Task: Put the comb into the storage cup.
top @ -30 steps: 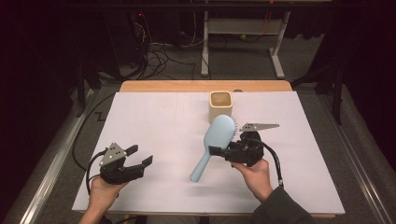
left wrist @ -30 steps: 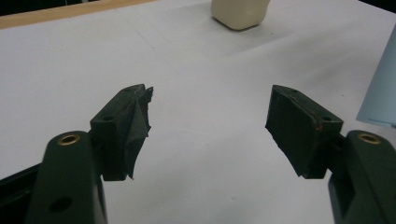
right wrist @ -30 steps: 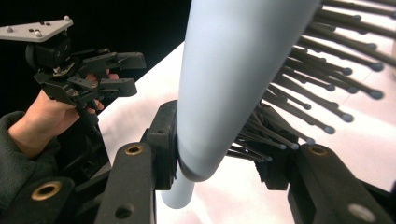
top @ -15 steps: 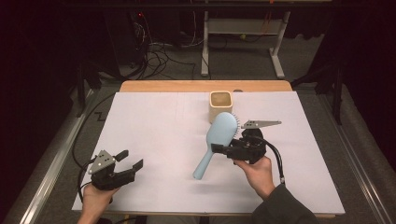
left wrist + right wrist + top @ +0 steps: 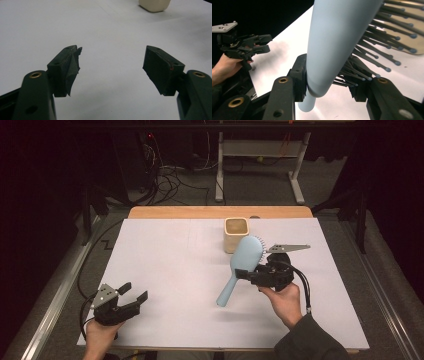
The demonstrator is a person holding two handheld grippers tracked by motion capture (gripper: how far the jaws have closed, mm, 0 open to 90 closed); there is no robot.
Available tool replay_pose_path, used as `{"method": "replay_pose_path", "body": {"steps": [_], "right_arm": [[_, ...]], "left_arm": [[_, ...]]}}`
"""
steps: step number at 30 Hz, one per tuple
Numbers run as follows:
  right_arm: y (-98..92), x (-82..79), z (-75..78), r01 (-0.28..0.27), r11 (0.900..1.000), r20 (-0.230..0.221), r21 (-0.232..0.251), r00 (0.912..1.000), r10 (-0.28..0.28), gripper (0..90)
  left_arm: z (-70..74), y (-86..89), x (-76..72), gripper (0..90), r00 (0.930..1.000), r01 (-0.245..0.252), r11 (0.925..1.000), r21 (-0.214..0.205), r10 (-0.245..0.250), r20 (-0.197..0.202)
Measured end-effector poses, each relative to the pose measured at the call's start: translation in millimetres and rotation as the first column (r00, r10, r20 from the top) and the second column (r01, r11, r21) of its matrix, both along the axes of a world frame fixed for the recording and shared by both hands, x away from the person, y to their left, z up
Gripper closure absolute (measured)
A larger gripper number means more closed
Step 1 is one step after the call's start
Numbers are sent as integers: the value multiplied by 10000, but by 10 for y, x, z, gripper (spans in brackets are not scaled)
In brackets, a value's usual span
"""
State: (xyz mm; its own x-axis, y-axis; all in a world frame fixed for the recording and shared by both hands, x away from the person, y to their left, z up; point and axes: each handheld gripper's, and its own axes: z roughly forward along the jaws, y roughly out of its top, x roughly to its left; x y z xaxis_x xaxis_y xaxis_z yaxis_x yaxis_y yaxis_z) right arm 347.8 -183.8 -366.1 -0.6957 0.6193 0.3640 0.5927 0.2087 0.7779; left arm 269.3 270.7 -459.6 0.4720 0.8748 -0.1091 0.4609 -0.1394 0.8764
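Note:
A light blue hairbrush [image 5: 243, 261] hangs above the white table cover [image 5: 180, 270], head toward the back, handle slanting down to the front left. My right gripper [image 5: 246, 274] is shut on the brush [image 5: 337, 37] at the base of its head: one pad [image 5: 300, 75] presses the smooth back, the other sits in the dark bristles [image 5: 387, 32]. My left gripper [image 5: 135, 292] rests low at the front left, open, with only bare cover between its pads [image 5: 71, 66]. A cream square cup [image 5: 236, 234] stands at the back centre, just behind the brush head.
The cup's base [image 5: 153, 5] lies far ahead in the left gripper view. A wooden table edge [image 5: 220, 212] runs along the back. Cables [image 5: 170, 175] and a white stand [image 5: 260, 165] are on the floor beyond. The left hand and its gripper [image 5: 242, 45] appear far off in the right gripper view.
My left gripper has drifted left and toward the front edge, sinking lower. The right gripper and brush have stayed nearly in place.

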Motion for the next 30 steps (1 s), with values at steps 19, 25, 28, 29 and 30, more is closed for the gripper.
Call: {"method": "replay_pose_path", "body": {"steps": [19, 25, 28, 29, 30], "right_arm": [[-169, 85, 141, 617, 9964, 286, -575, 9978, -601, 571], [-190, 112, 202, 738, 9951, 342, -656, 9968, -717, 571], [-202, 128, 242, 780, 9947, 427, -663, 9962, -753, 571], [-205, 133, 256, 798, 9945, 455, -676, 9960, -768, 571], [-206, 137, 271, 822, 9942, 469, -696, 9958, -791, 571]], "left_arm": [[-33, -11, 18, 294, 9999, -62, 9999, 107, 64, -154], [-38, -14, 22, 295, 9998, -33, 9999, 102, 35, -197], [-41, -17, 23, 294, 9998, -27, 10000, 96, 29, -213], [-42, -19, 24, 295, 9998, -28, 10000, 89, 30, -218], [-45, -21, 26, 295, 9998, -42, 10000, 75, 44, -207]]}}
